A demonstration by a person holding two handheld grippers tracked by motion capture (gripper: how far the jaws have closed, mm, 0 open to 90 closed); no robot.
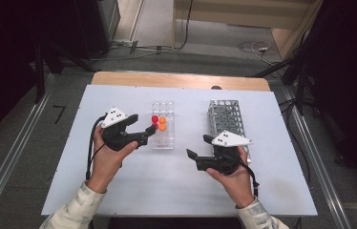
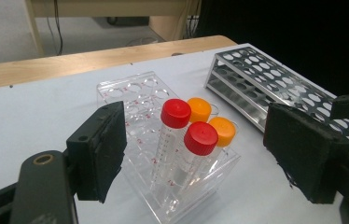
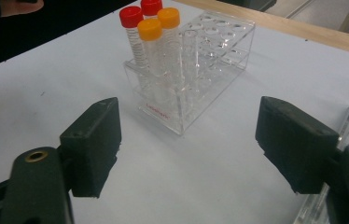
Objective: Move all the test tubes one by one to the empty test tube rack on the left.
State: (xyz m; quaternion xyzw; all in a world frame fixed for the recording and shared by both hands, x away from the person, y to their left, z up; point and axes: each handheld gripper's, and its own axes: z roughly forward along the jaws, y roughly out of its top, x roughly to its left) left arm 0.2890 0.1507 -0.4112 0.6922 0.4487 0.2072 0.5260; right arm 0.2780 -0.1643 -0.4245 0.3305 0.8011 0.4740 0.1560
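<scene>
Left gripper (image 1: 143, 125) jaws apart, nothing between, just beside clear rack (image 1: 162, 138) mid-table holding red- and orange-capped tubes (image 2: 178, 135). Right gripper (image 1: 199, 146) jaws apart, empty, beside metal rack (image 1: 228, 117). Metal rack cut off at right gripper view's edge.

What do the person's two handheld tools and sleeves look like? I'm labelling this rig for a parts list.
Both the left tool and the right tool are black, with two blocky padded jaws, a pale three-cornered plate with dark dots on top, and a black trailing cable. The sleeves are pale cream.
</scene>
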